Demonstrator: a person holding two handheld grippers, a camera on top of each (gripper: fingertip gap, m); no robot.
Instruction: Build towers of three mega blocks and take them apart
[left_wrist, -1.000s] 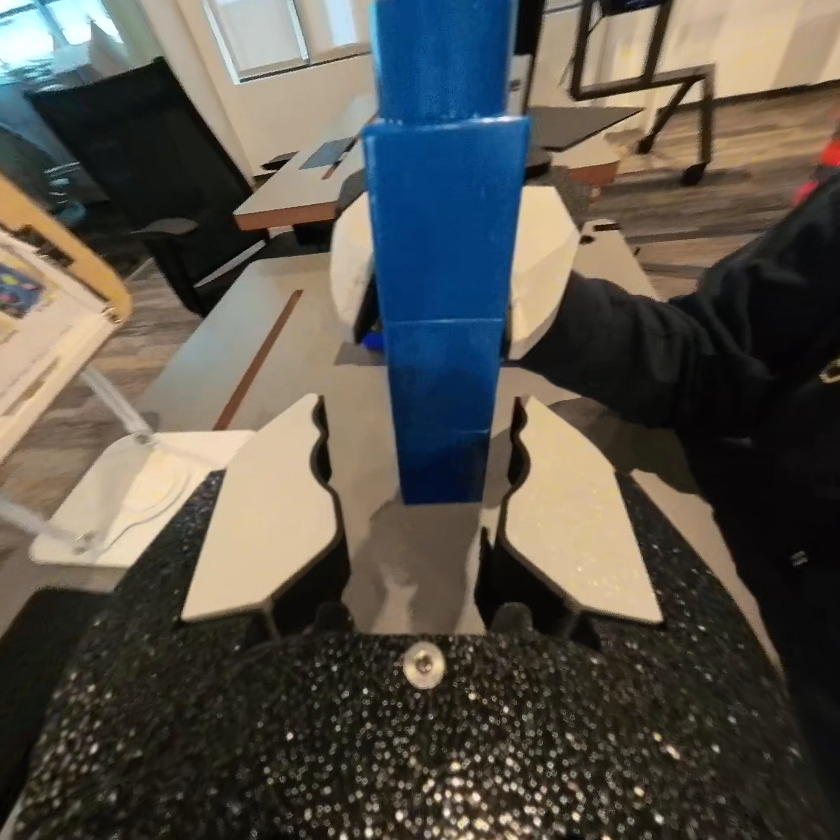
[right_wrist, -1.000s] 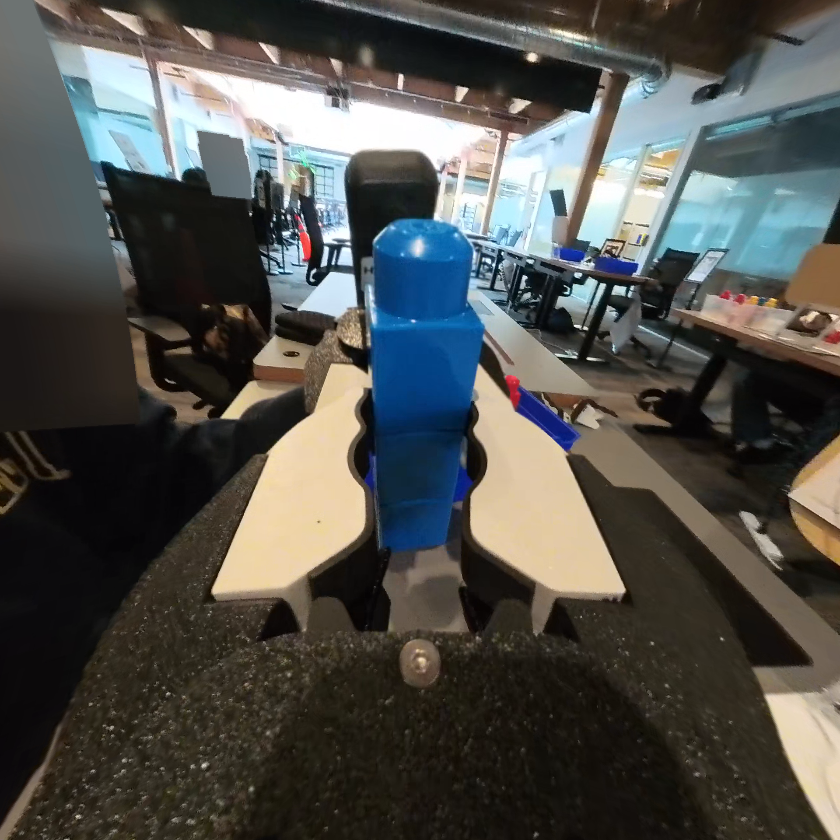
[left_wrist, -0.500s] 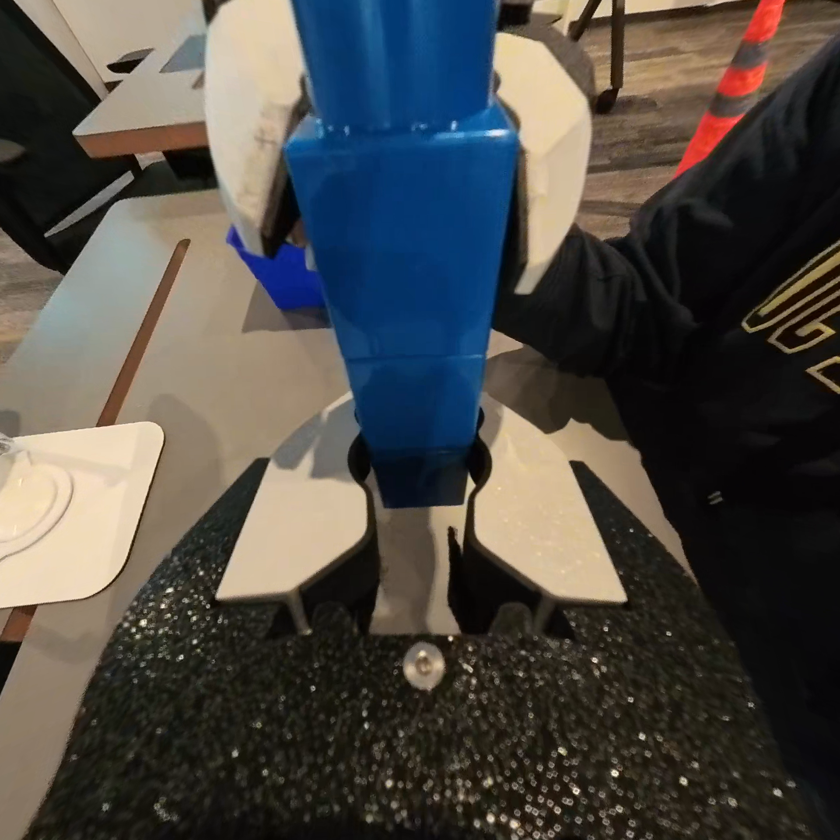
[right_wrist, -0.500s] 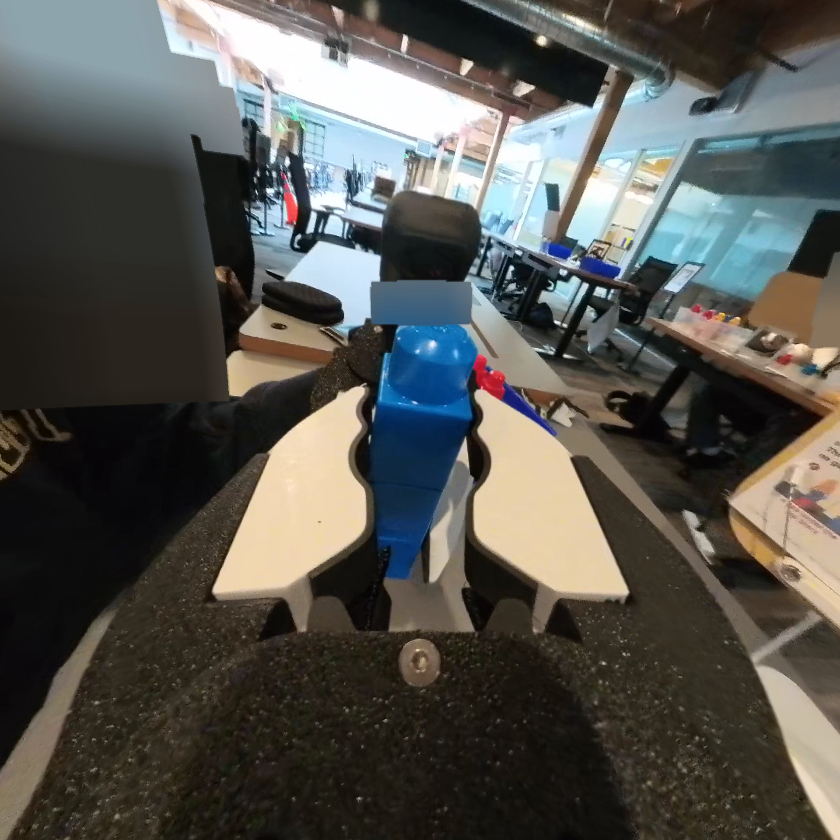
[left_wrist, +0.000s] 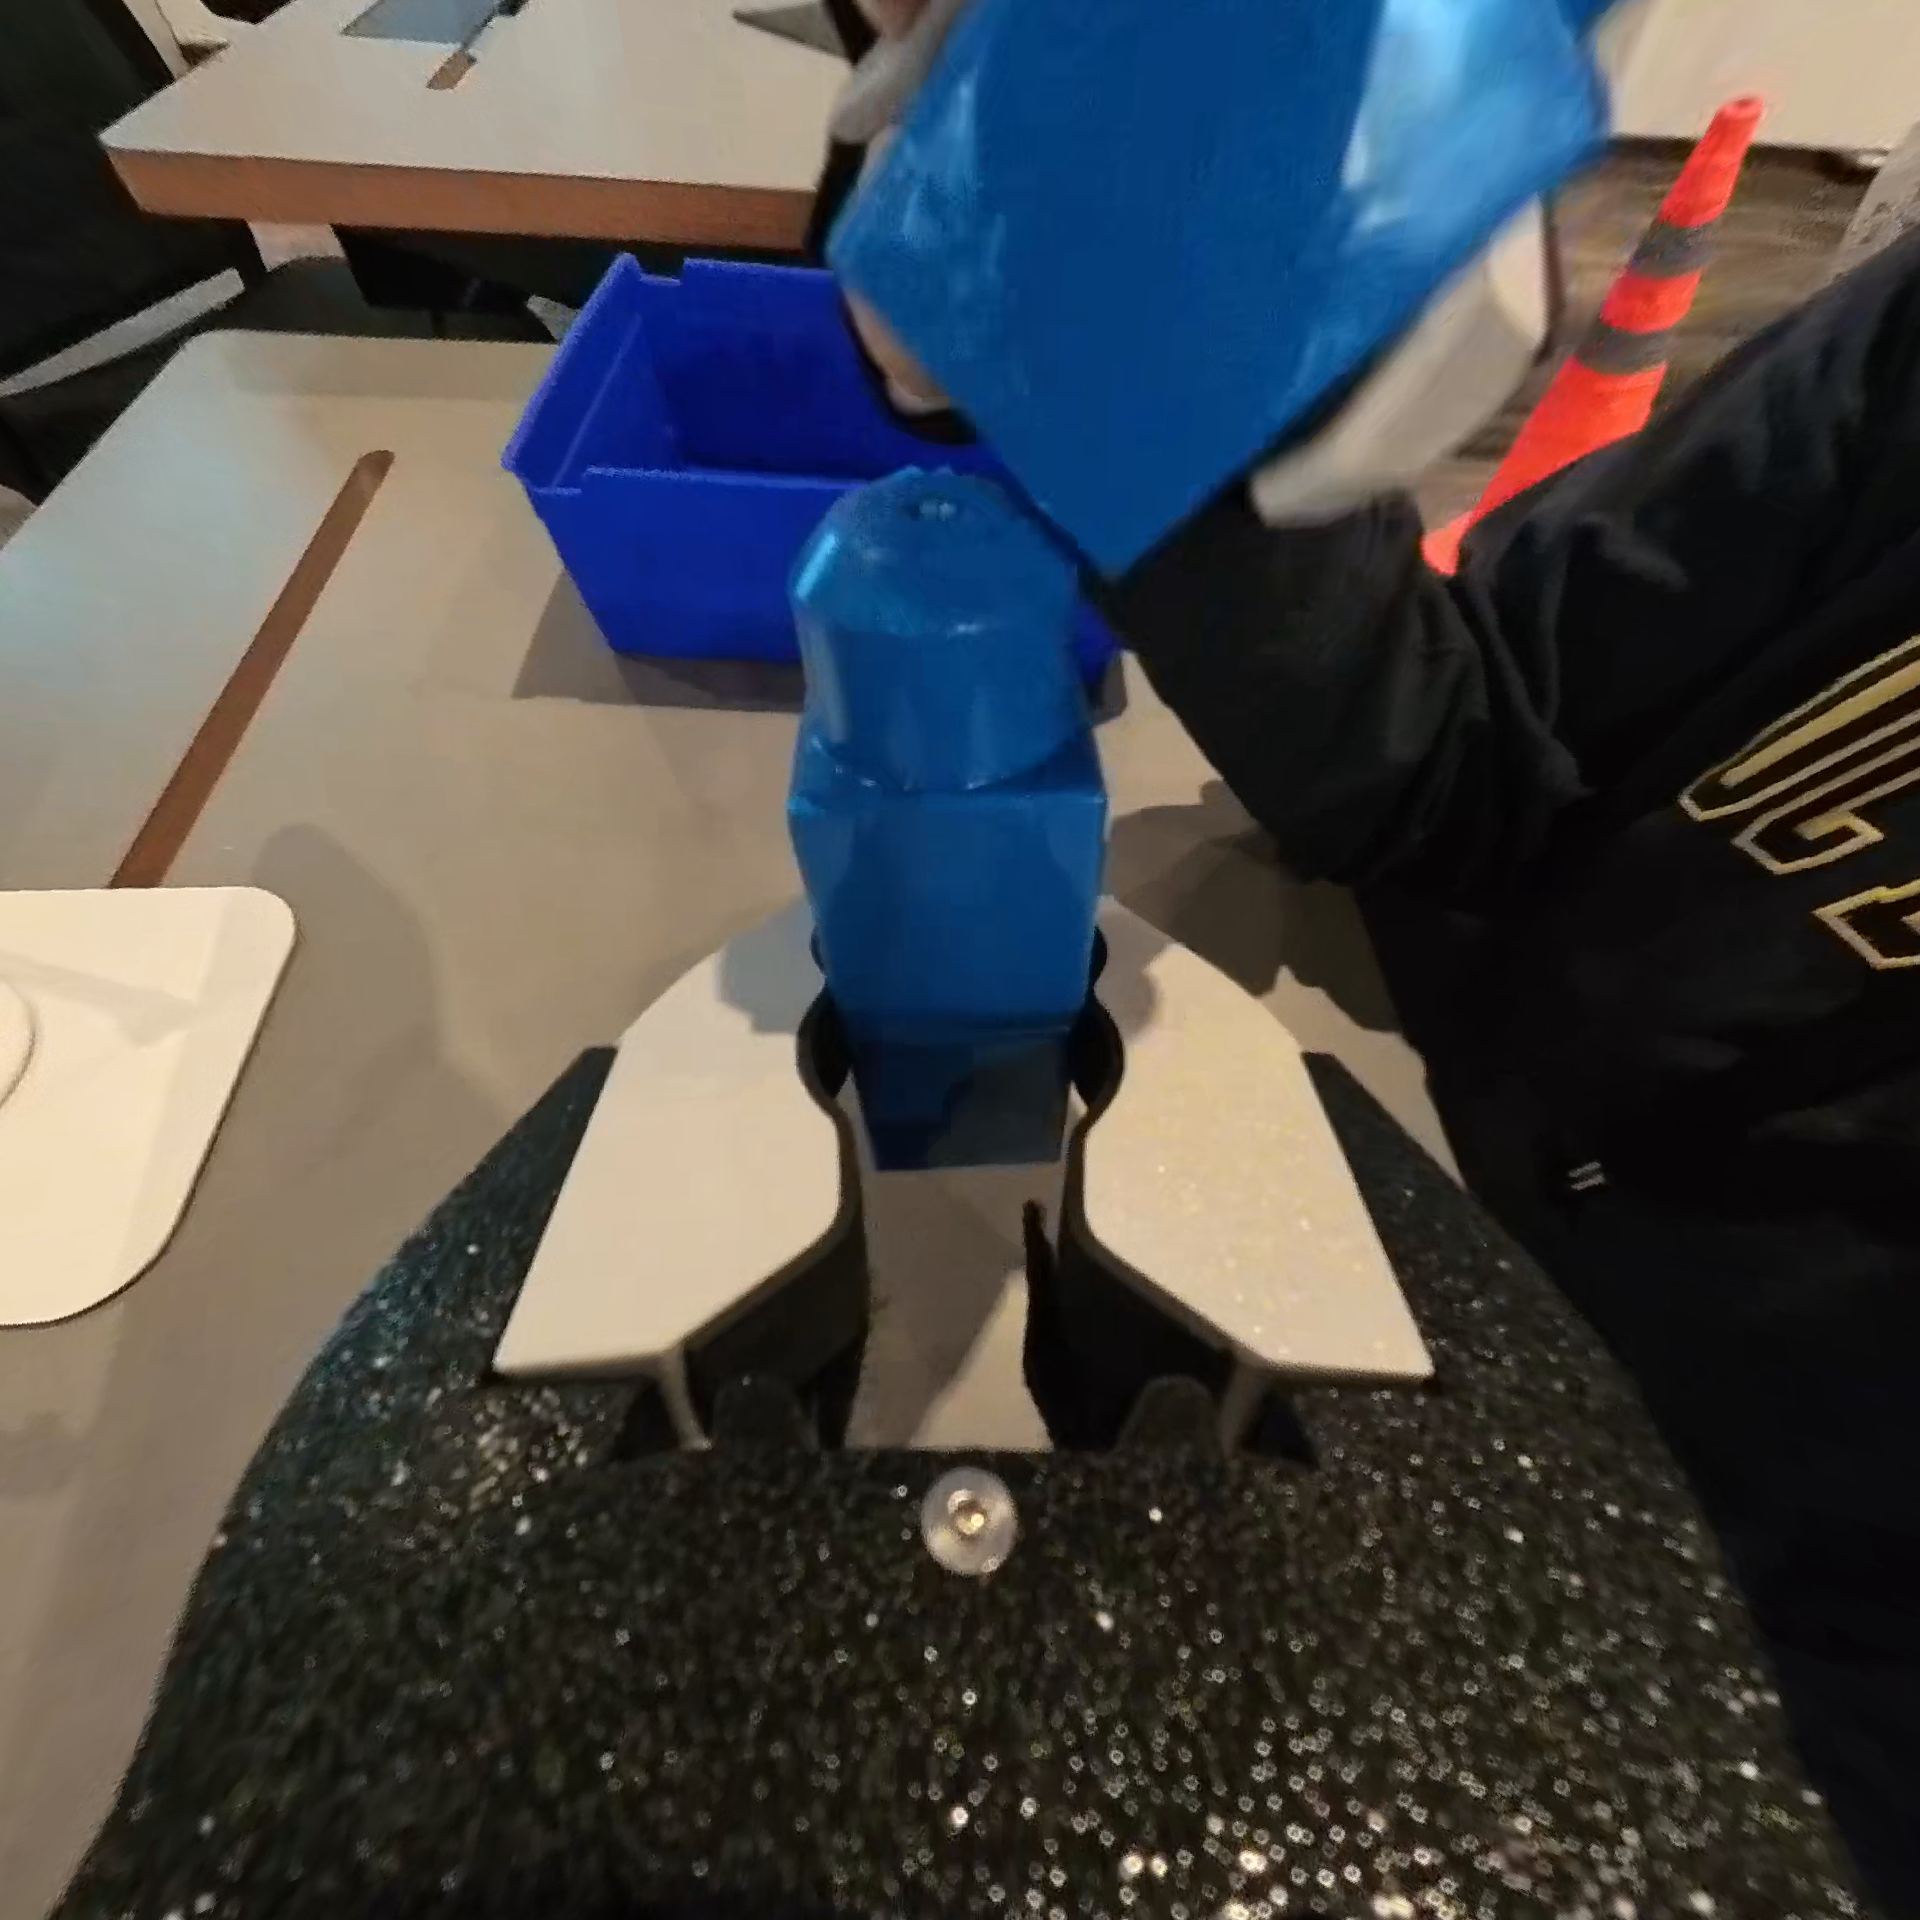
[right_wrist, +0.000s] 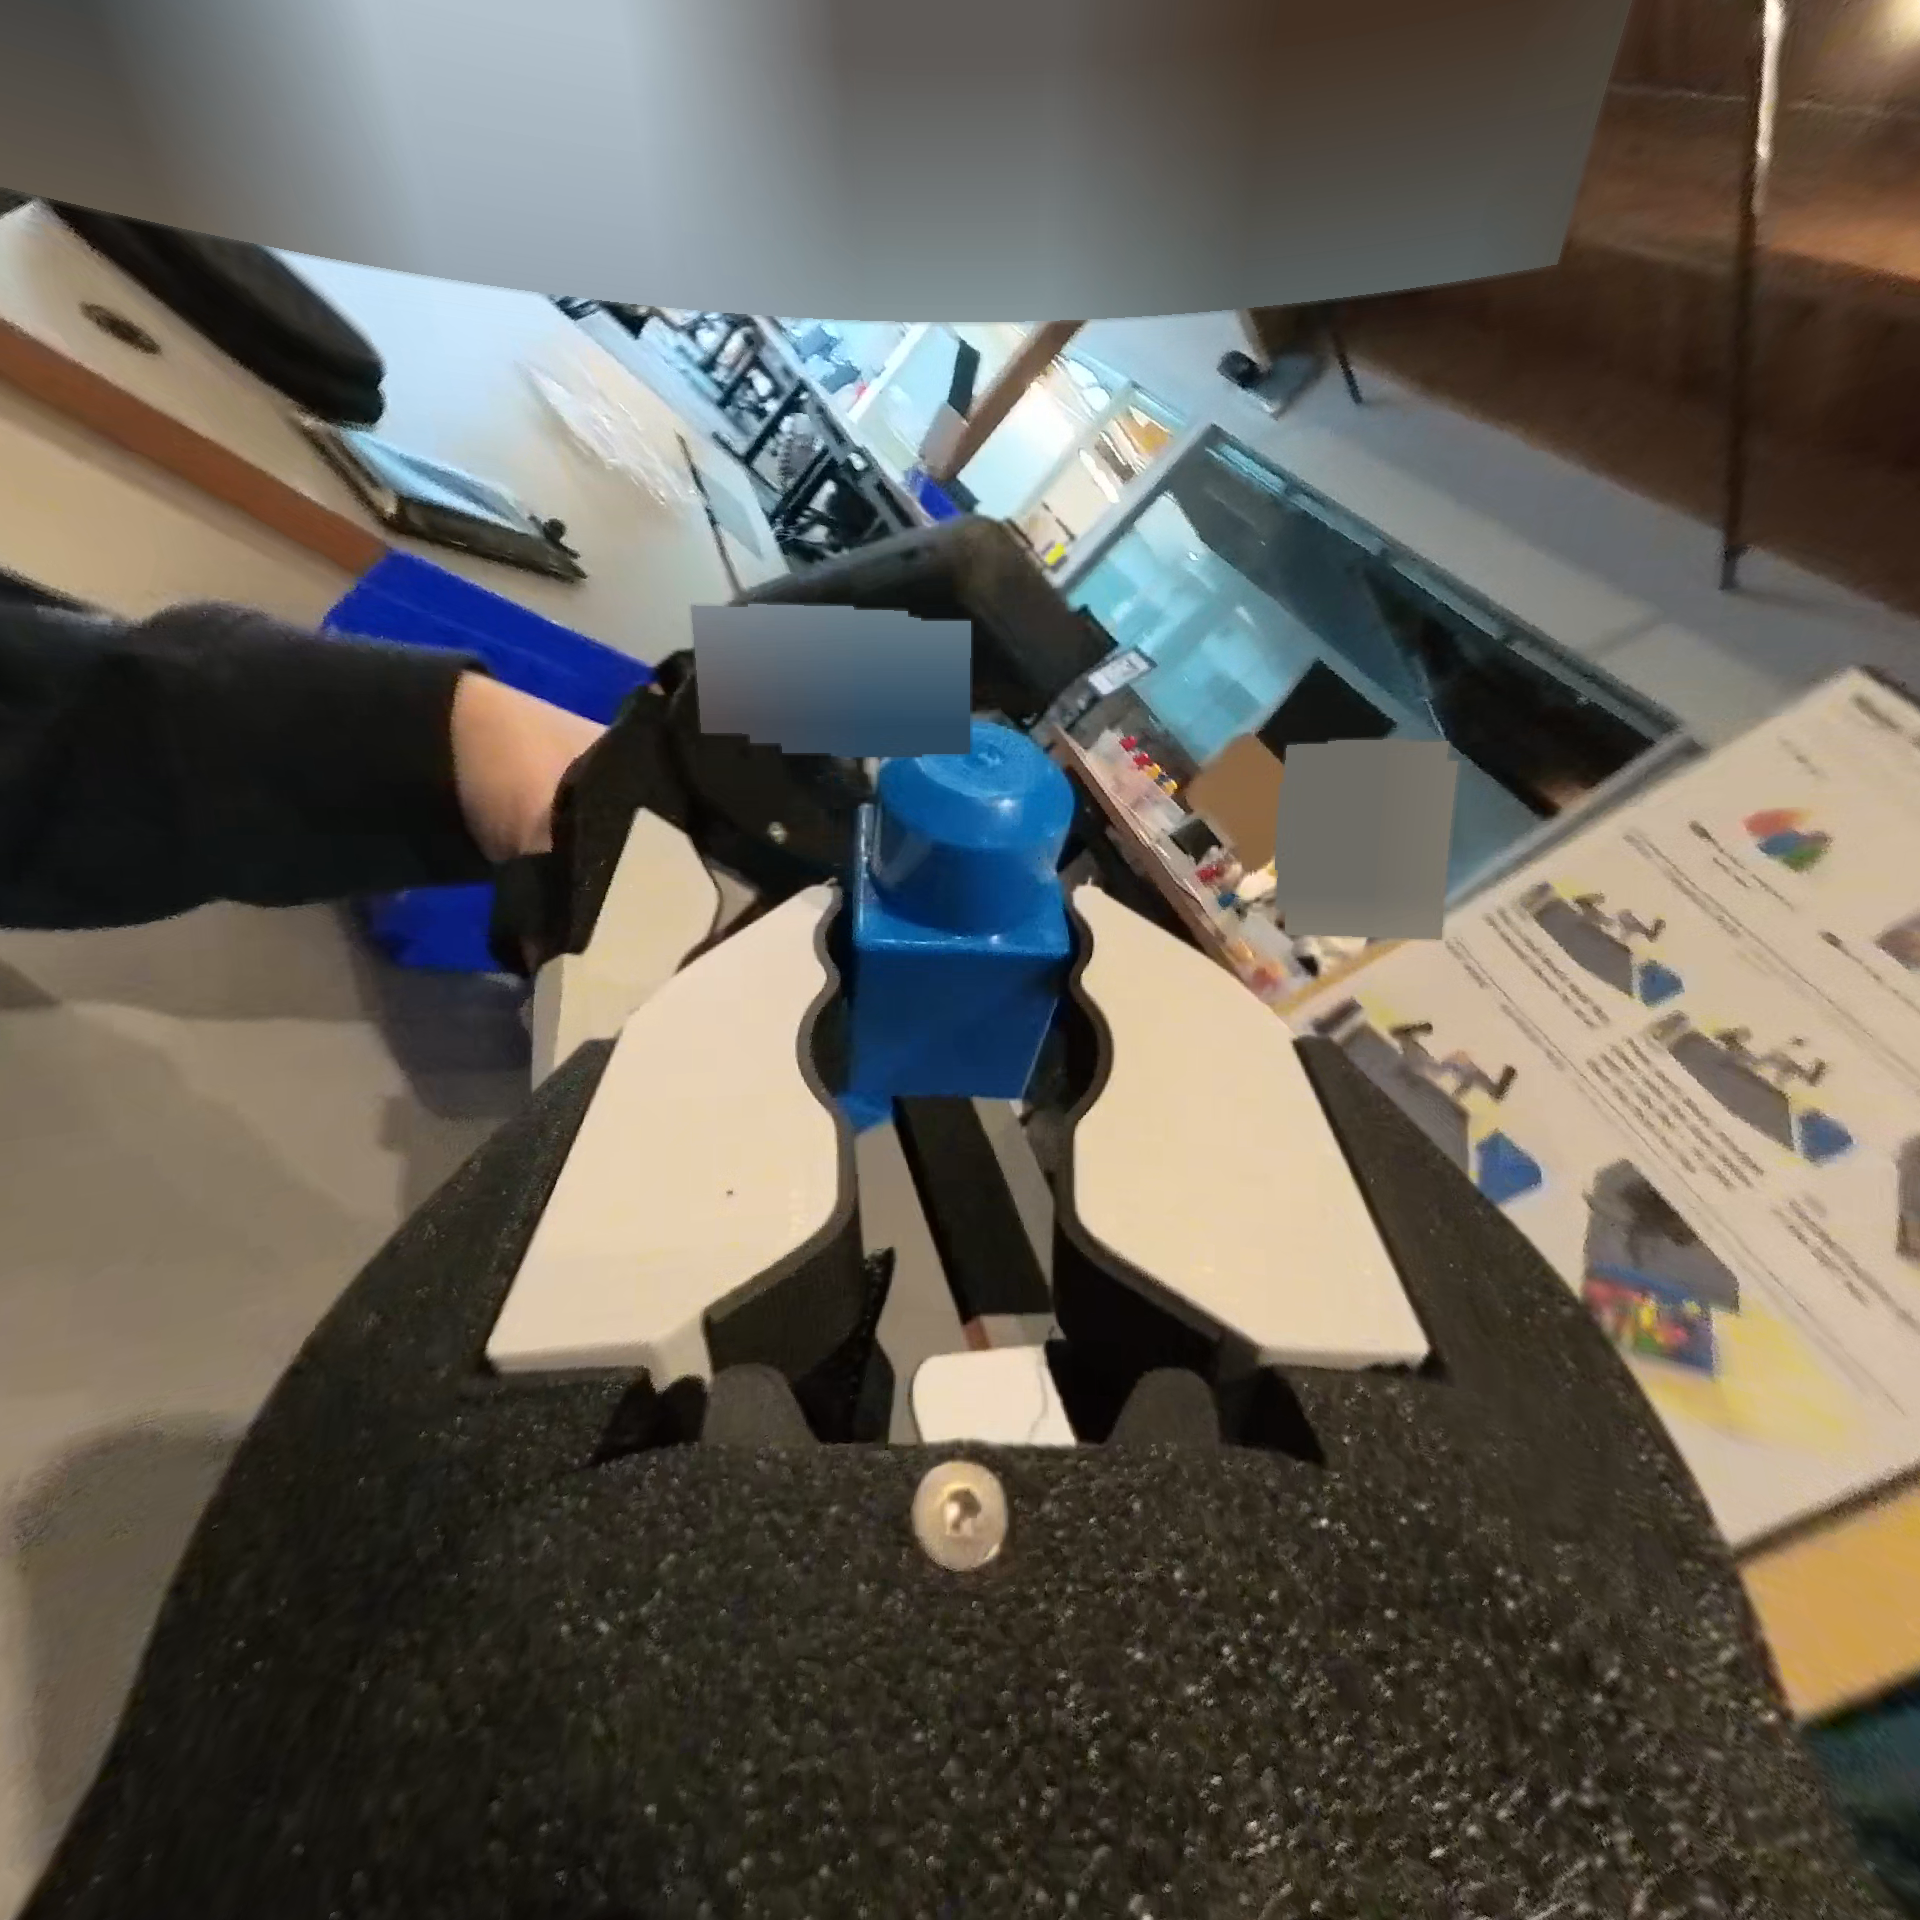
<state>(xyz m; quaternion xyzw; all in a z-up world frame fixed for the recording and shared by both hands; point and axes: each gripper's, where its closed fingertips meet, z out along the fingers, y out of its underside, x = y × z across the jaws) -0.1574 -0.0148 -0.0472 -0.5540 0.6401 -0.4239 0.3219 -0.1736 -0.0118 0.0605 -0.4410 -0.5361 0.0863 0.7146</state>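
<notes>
Two tools, blue blocks apart

Our left tool (left_wrist: 961, 1049) clamps two stacked blocks (left_wrist: 940, 831); our right tool (right_wrist: 951, 997) clamps a single block (right_wrist: 956, 935).

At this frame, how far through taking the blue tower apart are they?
Done: the top block is off, clamped in the right gripper and tilted clear. In hand: the left gripper grips the remaining stack, apparently two blocks, its stud bare. Left: splitting that stack; the blue bin behind shows no blocks in its visible part.
</notes>
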